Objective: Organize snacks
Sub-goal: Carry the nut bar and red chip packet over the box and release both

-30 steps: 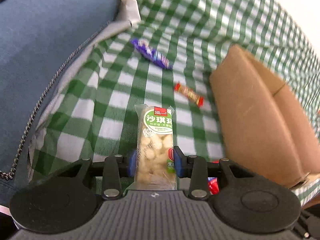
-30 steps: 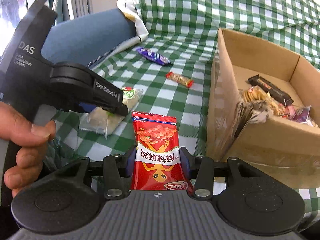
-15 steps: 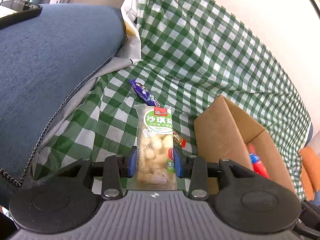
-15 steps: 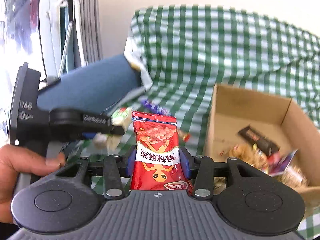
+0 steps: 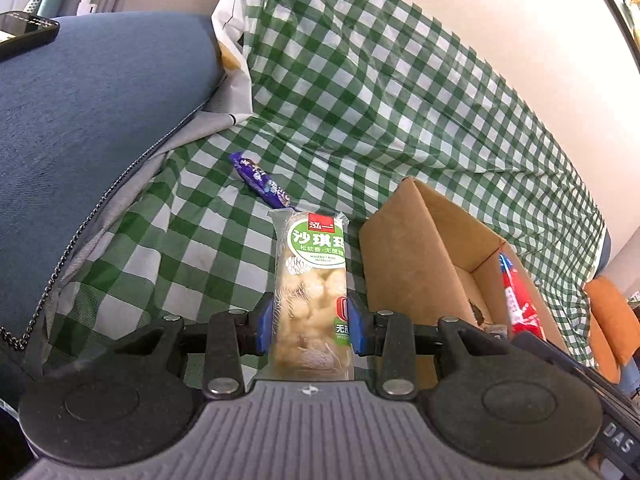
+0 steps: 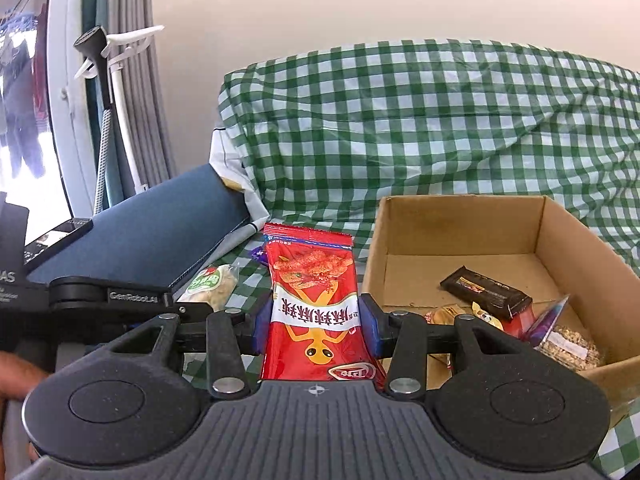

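Green-and-white checked cloth (image 5: 400, 92) covers the seat on which everything lies. Left wrist view: the left gripper (image 5: 311, 326) has its blue pads pressed on both long edges of a clear-wrapped sachima bar (image 5: 311, 288) with a green label, held near its lower end and pointing forward, clear of the cloth. A purple candy wrapper (image 5: 262, 180) lies on the cloth beyond it, near the blue cushion (image 5: 88, 112). The cardboard box (image 5: 404, 264) stands to the right, its near corner facing the gripper. To do the drop well, carry the bar rightward over the box wall before parting the jaws; a release short of the rim would likely land it back on the cloth.

Right wrist view: the right gripper (image 6: 316, 326) is closed partway on a red spicy-snack packet (image 6: 314, 300), pinched at mid-height and standing upright. The box (image 6: 460, 224) sits right of the packet, open-topped, with a black bar (image 6: 486, 294) and mixed snacks piled toward its right side; the left half of its floor is bare. The left gripper (image 6: 200, 306) with its bar (image 6: 212, 284) shows at left. Judged from this, aim the packet at the bare left floor, lower it past the rim, then open, and stagger the two drops so the tools do not collide over the opening.
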### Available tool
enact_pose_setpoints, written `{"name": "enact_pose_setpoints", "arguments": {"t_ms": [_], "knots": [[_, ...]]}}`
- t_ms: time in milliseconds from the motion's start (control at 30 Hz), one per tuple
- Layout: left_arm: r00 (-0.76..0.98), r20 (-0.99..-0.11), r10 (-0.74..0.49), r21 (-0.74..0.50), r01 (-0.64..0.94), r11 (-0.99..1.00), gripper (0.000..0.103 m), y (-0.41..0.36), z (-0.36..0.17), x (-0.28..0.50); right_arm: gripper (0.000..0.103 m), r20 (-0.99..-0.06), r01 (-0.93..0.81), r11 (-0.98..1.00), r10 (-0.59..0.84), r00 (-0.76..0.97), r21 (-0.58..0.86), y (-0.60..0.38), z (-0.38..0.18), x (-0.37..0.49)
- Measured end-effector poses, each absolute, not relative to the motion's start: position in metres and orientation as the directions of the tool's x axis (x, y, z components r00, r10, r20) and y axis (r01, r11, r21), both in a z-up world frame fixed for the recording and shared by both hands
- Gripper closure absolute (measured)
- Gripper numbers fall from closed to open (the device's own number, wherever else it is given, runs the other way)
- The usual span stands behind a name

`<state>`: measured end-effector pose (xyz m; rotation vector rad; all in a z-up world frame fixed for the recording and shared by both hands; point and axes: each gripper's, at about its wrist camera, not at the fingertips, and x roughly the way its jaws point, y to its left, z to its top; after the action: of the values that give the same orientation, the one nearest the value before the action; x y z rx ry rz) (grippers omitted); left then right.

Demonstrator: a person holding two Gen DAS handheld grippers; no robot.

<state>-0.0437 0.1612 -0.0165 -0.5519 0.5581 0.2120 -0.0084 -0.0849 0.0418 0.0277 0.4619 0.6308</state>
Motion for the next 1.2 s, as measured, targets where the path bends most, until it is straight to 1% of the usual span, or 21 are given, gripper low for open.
{"name": "enact_pose_setpoints", "arguments": {"t_ms": [400, 600, 767, 967, 1200], "knots": [[0.855, -0.519, 0.008, -0.455, -0.285, 0.843, 0.062, 0.140, 0.008, -0.035, 0.056, -0.361, -0.491, 0.845, 0.534, 0.764, 0.211, -0.105, 0.044, 0.011], [0.864, -0.503, -0.018, -0.463, -0.252, 0.849, 0.062, 0.124, 0.023, -0.023, 0.056, -0.335, -0.412, 0.877, 0.476, 0.813, 0.245, -0.121, 0.048, 0.024], [0.876, -0.481, -0.035, -0.468, -0.223, 0.855, 0.062, 0.115, 0.037, -0.010, 0.056, -0.366, -0.336, 0.904, 0.416, 0.832, 0.264, -0.129, 0.043, 0.037], [0.885, -0.462, -0.051, -0.467, -0.194, 0.863, 0.062, 0.104, 0.053, 0.007, 0.056, -0.356, -0.291, 0.921, 0.371, 0.858, 0.261, -0.138, 0.042, 0.042], [0.891, -0.446, -0.081, -0.457, -0.149, 0.877, 0.062, 0.085, 0.066, 0.025, 0.056, -0.361, -0.184, 0.945, 0.277, 0.891, 0.272, -0.151, 0.040, 0.053]]}}
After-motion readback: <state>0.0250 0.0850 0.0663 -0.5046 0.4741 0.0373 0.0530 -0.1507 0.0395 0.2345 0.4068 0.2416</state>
